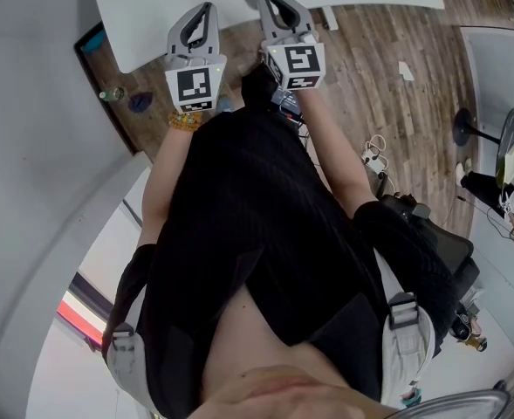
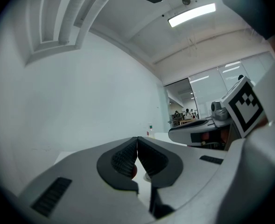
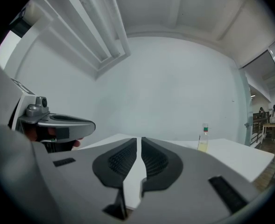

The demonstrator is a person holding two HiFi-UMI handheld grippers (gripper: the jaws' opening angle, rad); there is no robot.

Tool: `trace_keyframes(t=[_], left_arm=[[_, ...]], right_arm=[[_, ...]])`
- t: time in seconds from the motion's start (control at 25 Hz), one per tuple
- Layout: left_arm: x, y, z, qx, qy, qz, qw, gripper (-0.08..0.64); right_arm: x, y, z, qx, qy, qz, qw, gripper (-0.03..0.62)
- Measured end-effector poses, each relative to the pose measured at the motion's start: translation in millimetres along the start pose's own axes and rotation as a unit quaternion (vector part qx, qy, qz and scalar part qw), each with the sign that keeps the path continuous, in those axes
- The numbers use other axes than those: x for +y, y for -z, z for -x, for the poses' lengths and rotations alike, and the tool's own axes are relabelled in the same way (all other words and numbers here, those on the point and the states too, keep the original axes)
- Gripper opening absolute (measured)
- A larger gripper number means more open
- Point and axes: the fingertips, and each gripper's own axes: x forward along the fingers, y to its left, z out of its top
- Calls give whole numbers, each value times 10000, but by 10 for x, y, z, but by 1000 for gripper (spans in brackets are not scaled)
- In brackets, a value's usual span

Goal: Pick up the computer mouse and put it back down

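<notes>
Jaws of the left gripper (image 2: 137, 143) meet, and those of the right gripper (image 3: 138, 143) stand nearly closed, both empty, over the white table (image 1: 152, 7)'s near edge. No view shows the computer mouse; reaching blind could shove it or topple the bottle (image 3: 203, 141).

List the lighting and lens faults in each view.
Head view: strong fisheye, the white table edge bows, and the person's dark clothing fills the middle. Left gripper view: black vignette at the corners, ceiling light strip blown out white. Right gripper view: same vignette, flat even light on the wall, and the small bottle is soft and hard to read.
</notes>
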Motion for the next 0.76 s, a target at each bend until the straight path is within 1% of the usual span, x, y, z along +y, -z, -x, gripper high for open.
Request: trace_keyframes(t=[0.12,0.4,0.76], left_arm=[[-38,6,18,8,20,0,10000,14],[-47,13,43,15,26,-3,10000,14],[-50,-19,63,-13,53,0,10000,14]], right_arm=[[16,10,33,47,-12,-49,10000,48],[-11,50,47,71,37,-5,10000,48],[8,5,50,48,42,18,10000,48]])
